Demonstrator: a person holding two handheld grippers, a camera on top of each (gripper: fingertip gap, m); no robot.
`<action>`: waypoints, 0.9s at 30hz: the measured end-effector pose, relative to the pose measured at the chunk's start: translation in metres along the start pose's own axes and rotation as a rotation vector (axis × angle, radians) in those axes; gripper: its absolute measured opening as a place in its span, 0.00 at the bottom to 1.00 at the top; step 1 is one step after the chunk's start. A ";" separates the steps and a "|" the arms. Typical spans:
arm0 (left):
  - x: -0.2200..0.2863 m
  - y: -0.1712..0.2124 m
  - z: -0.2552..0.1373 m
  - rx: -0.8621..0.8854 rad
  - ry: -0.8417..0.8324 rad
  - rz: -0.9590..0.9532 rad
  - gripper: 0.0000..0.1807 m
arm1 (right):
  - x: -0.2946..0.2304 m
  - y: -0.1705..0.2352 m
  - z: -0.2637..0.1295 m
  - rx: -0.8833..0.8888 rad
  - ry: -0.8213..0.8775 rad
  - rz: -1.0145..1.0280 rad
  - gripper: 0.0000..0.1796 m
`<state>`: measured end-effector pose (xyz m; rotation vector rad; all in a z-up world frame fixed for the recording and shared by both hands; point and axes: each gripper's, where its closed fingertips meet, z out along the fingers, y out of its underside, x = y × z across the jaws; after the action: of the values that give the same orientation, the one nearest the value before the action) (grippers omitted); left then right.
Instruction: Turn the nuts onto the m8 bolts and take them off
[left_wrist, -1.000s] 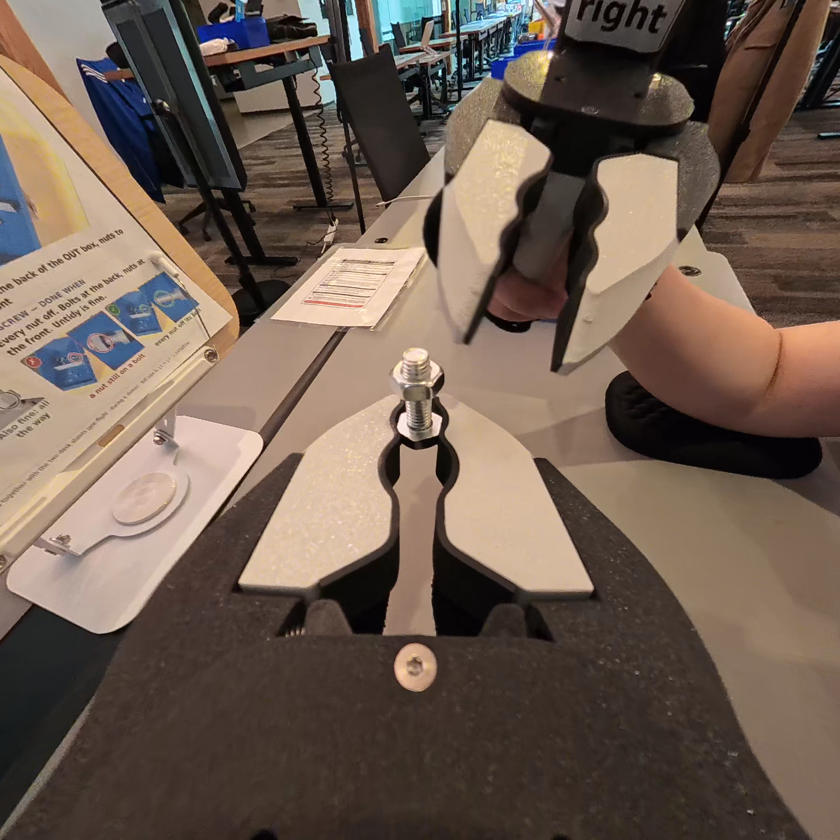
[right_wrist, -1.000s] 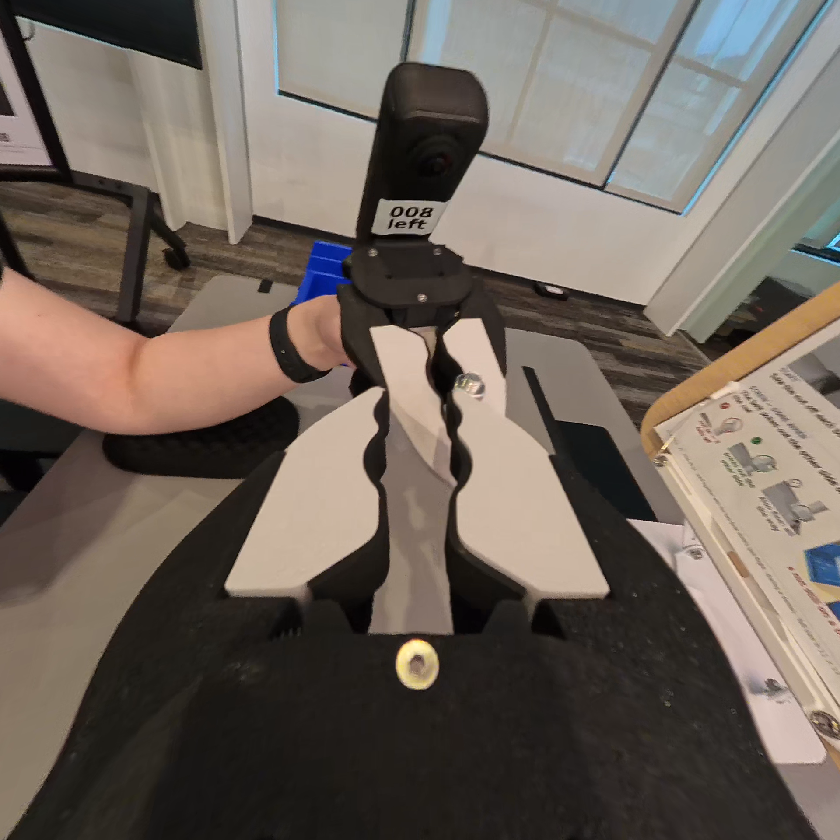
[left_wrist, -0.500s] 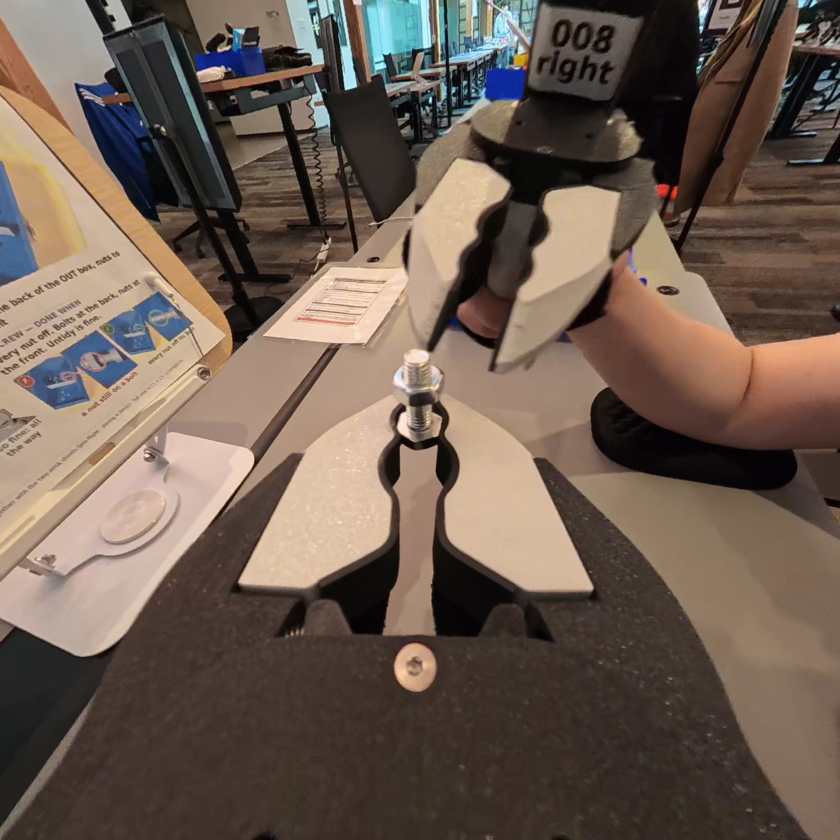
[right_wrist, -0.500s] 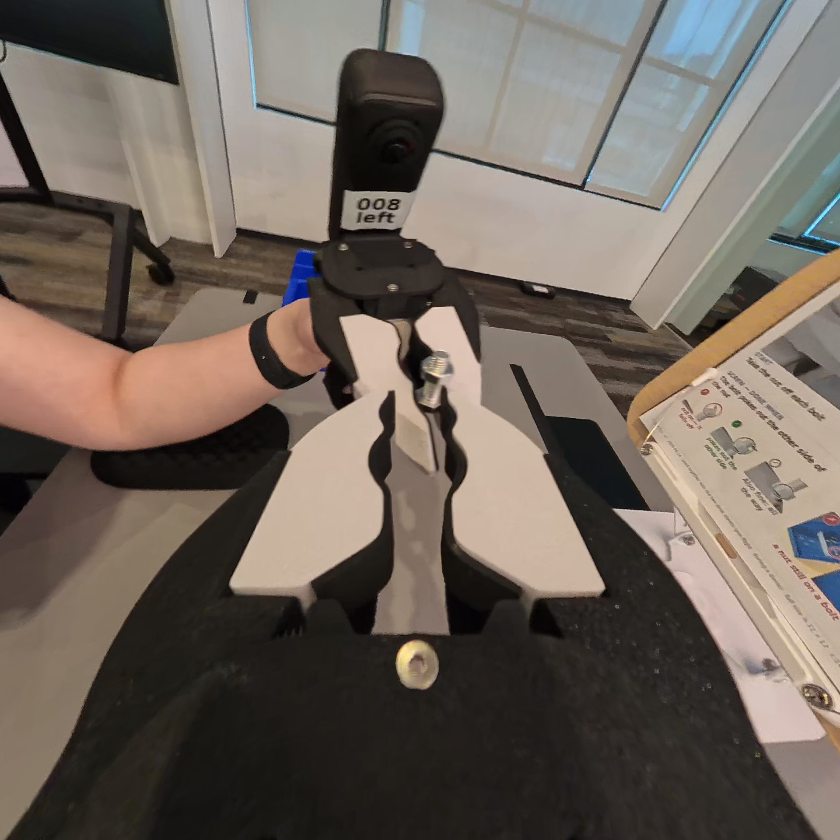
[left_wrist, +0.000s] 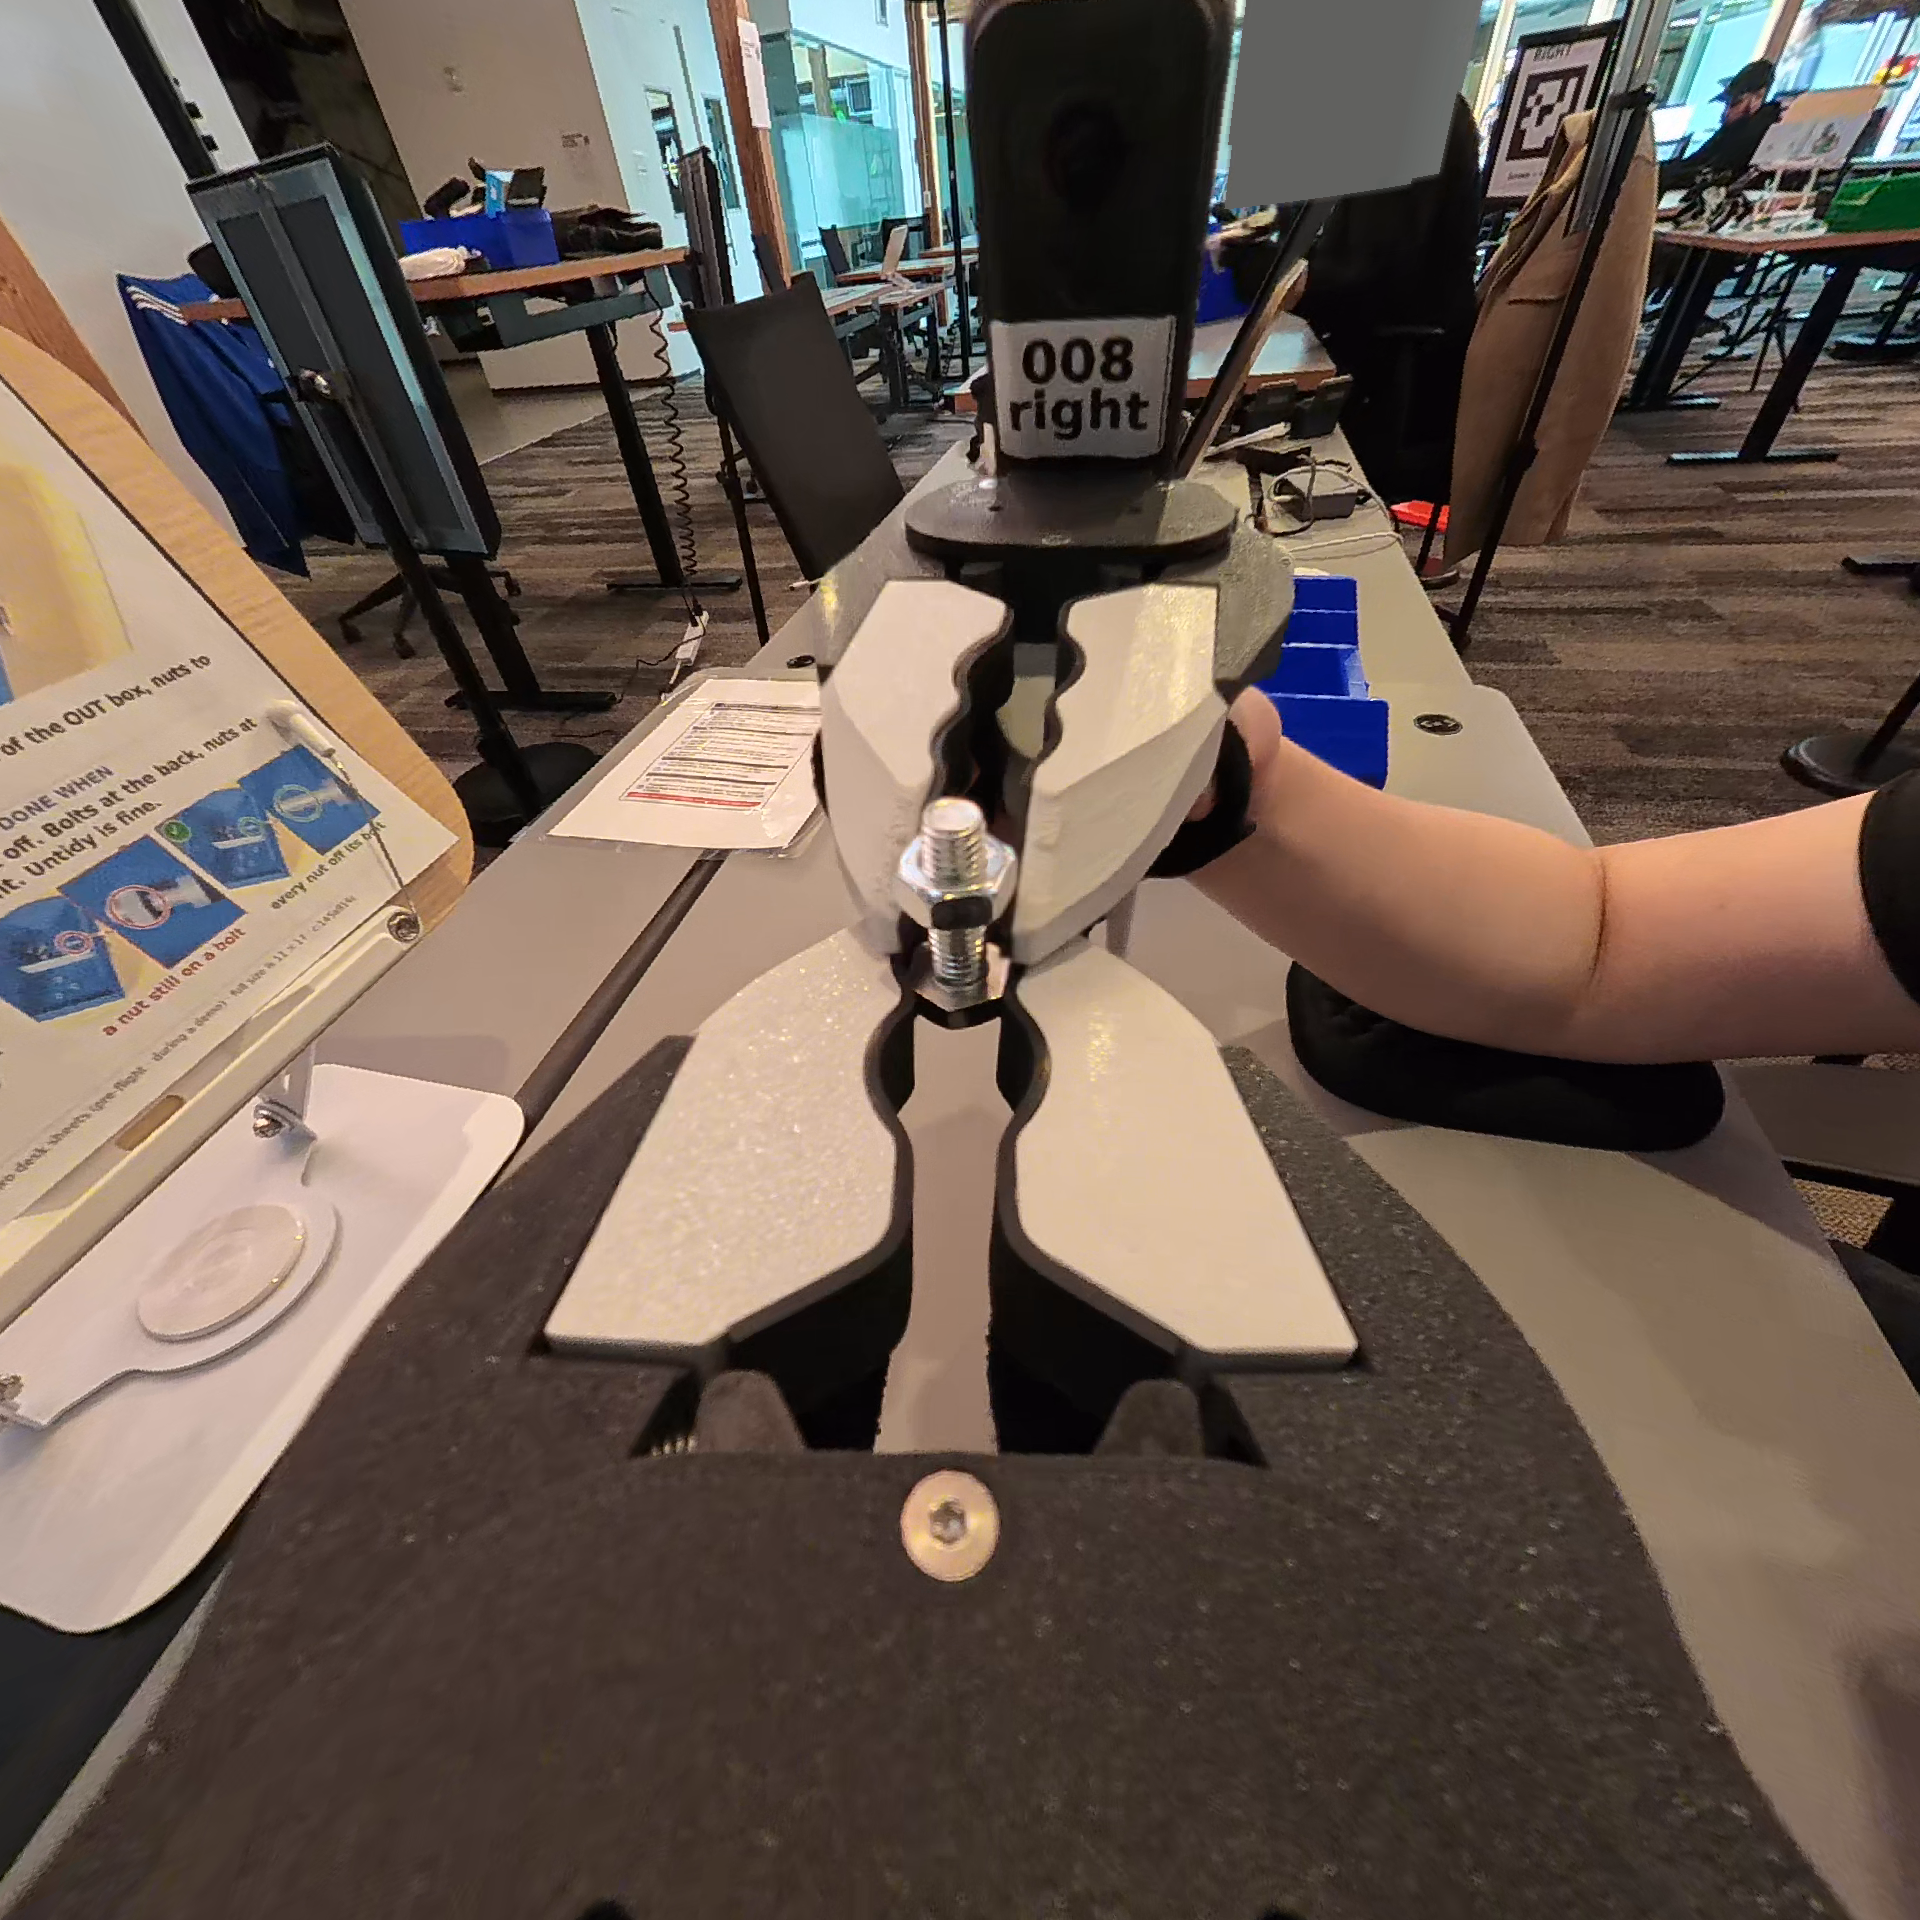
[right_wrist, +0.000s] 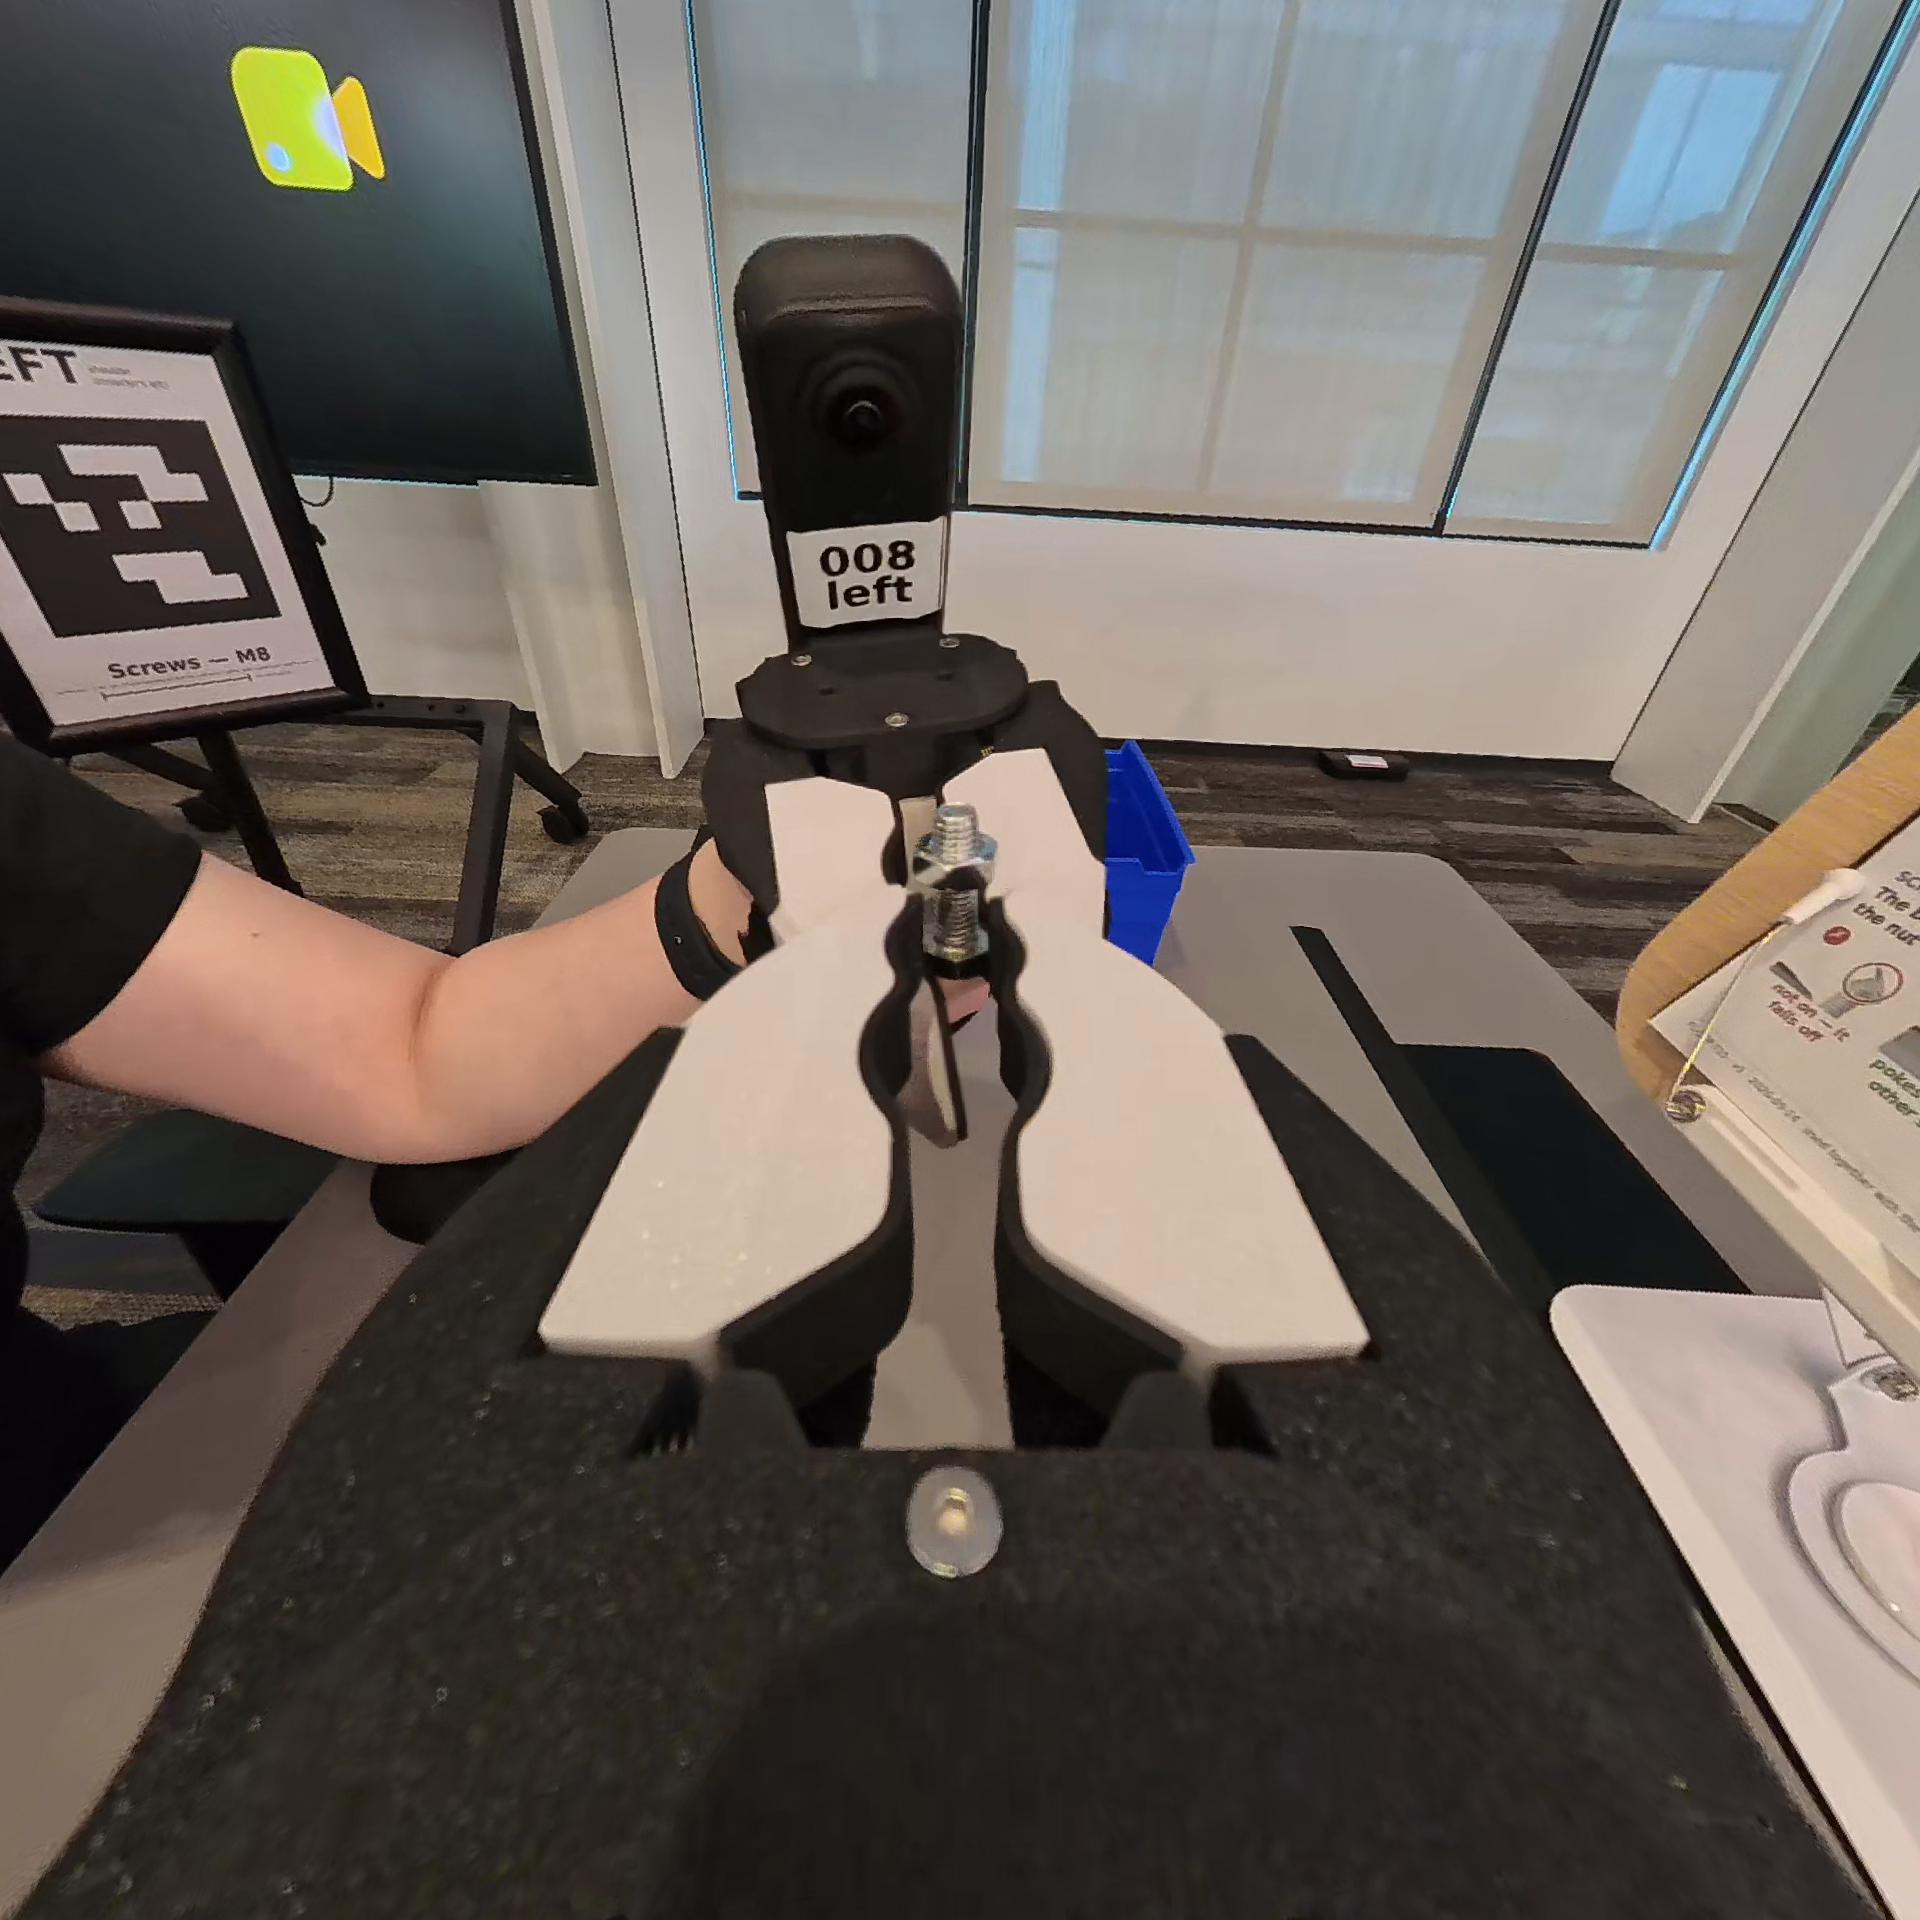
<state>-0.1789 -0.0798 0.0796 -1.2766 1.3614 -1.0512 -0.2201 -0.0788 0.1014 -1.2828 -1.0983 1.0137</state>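
Observation:
My left gripper (left_wrist: 956, 987) is shut on the hex head of a silver bolt (left_wrist: 956, 940) and holds it upright above the grey table (left_wrist: 1558, 1299). A silver nut (left_wrist: 956, 878) sits on the thread just below the bolt's top. My right gripper (right_wrist: 954, 914) faces the left one, and its fingers (left_wrist: 1122, 769) flank the nut (right_wrist: 954, 857), with the jaws narrowed to its width. In the right wrist view the left gripper's white fingers (right_wrist: 821, 862) show behind the bolt (right_wrist: 951, 920). A person's forearm holds each gripper.
A slanted instruction board (left_wrist: 156, 831) on a white base (left_wrist: 312, 1247) stands at the left. A laminated sheet (left_wrist: 727, 758), blue bins (left_wrist: 1330, 686) and a black arm pad (left_wrist: 1496, 1091) lie on the table. A marker sign (right_wrist: 135, 540) stands beyond. Less than 4 cm separates the two grippers' tips.
My right gripper has come down and in from above the bolt to the nut, and its jaws have narrowed. My left gripper has kept hold of the bolt.

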 end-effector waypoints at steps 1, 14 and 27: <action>0.001 0.000 0.000 0.002 0.005 0.000 0.06 | -0.001 0.001 0.001 -0.002 -0.003 -0.002 0.06; 0.002 -0.002 0.001 0.014 0.009 -0.006 0.06 | -0.001 -0.002 0.003 0.047 -0.010 -0.006 0.04; -0.009 0.014 -0.001 -0.092 -0.095 0.052 0.18 | -0.002 -0.039 -0.041 0.067 0.110 -0.051 0.04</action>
<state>-0.1822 -0.0692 0.0668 -1.3351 1.3764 -0.8901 -0.1814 -0.0911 0.1414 -1.2366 -1.0005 0.9238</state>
